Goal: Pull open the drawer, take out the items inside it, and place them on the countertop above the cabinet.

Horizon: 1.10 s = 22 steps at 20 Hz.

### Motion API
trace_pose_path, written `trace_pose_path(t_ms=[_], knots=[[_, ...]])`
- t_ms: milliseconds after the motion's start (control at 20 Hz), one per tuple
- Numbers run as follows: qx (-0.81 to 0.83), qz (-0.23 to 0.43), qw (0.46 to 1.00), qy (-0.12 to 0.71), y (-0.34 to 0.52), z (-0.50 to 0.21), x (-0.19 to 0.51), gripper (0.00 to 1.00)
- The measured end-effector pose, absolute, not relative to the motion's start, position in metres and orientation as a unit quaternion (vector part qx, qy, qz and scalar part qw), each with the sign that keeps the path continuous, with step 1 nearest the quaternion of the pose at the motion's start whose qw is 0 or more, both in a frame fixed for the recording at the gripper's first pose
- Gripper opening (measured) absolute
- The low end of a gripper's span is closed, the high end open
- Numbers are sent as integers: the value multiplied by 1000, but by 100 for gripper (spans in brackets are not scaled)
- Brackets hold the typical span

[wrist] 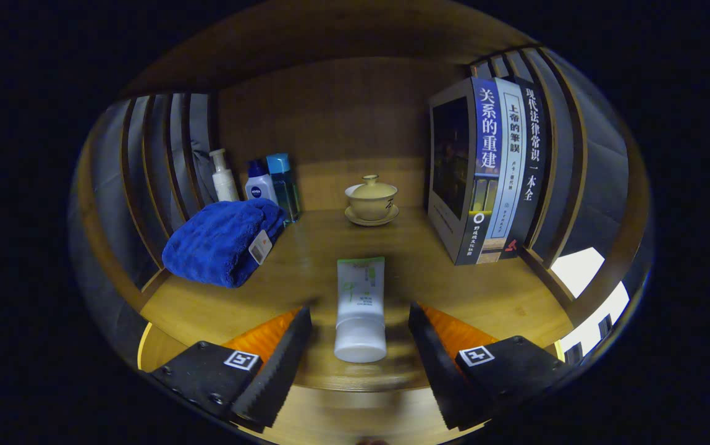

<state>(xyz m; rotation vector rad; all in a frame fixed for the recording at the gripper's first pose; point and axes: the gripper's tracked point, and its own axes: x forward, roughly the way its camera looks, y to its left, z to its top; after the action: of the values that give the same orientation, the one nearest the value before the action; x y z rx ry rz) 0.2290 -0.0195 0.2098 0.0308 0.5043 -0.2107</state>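
Observation:
A white tube with a green end [361,309] lies on the wooden countertop [503,296], its white cap pointing toward me. It rests between the two fingers of my gripper [359,324], which stands open; neither finger touches the tube, and there is a gap on each side. The drawer is out of sight here.
A folded blue towel [222,241] lies at the left. Behind it stand a white pump bottle [223,178], a white bottle with a blue cap [261,182] and a blue bottle [283,185]. A lidded cup on a saucer [371,199] sits at the back. Upright books [487,170] stand at the right.

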Motion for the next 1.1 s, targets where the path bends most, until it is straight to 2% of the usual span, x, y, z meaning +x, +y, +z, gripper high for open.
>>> trace_pose_path(t_ms=[400,650,750,1100], knots=[[-3,-86,985,147,7,283,193,99],[-39,-86,994,58,41,341,135,99],[-44,-66,996,32,64,355,113,99],[-23,-19,999,17,110,340,30,99]])
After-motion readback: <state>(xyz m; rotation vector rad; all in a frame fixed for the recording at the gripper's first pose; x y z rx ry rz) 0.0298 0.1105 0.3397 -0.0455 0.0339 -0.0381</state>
